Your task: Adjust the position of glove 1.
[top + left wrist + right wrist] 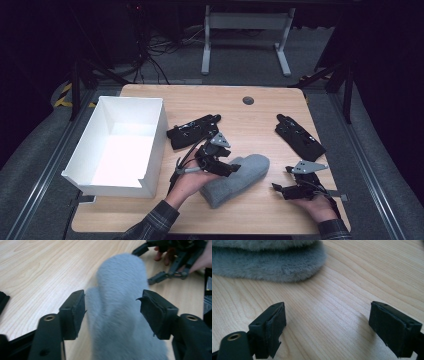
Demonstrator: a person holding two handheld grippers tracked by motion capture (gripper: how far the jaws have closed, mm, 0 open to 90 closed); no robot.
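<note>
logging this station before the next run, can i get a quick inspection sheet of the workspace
surface: light wooden table, round dark grommet near the far edge.
job's things: fuzzy grey mitten lying flat; open white rectangular box at the left.
clutter: two black gloves, one beside the box, one at the right.
grippers: left claw open, straddling the mitten; right claw open over bare wood.
cables: a tangle on the floor behind the table.
surroundings: grey floor, white table frame behind.

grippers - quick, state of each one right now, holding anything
Left gripper: open, jaws either side of the grey mitten, not clamped on it.
Right gripper: open, holding nothing, over bare table near the mitten.
</note>
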